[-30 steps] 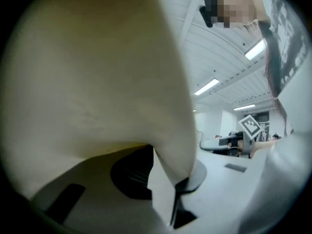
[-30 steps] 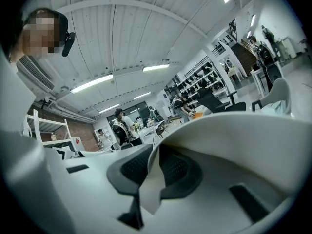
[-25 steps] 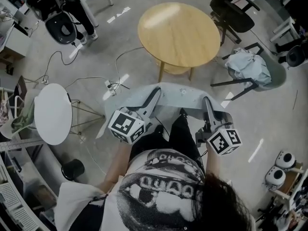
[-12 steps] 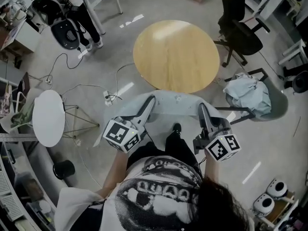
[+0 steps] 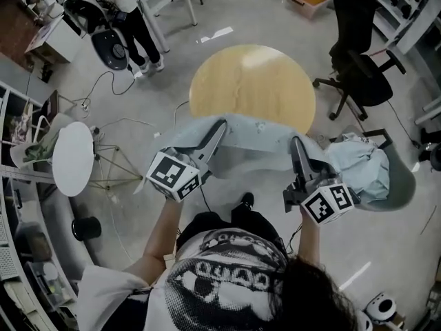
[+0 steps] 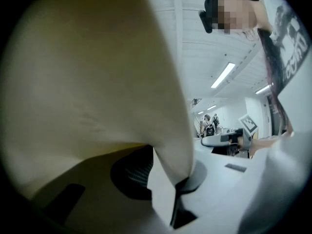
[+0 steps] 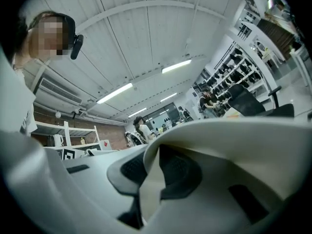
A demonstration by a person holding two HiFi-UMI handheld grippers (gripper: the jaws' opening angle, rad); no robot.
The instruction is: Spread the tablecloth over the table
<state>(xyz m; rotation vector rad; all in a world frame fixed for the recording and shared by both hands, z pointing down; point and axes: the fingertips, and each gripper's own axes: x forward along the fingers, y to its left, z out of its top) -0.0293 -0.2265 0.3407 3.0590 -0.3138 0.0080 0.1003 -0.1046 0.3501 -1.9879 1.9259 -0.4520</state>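
Far to my left stands a small white round table (image 5: pixel 72 158). My left claw (image 5: pixel 220 126) is pinched tight on one end of the tablecloth (image 5: pixel 255 138). The pale cloth is folded right between the two jaws and covers most of what that claw's camera sees. The tablecloth hangs in the air between my two claws, in front of me. Its far edge lies across the near rim of the round wooden table (image 5: pixel 251 81); I cannot tell if it touches the wood. My right claw (image 5: pixel 295 143) is pinched tight on the other end. Just right of it is a chair (image 5: pixel 403 178) with a pale cloth heap (image 5: pixel 358 167) on it.
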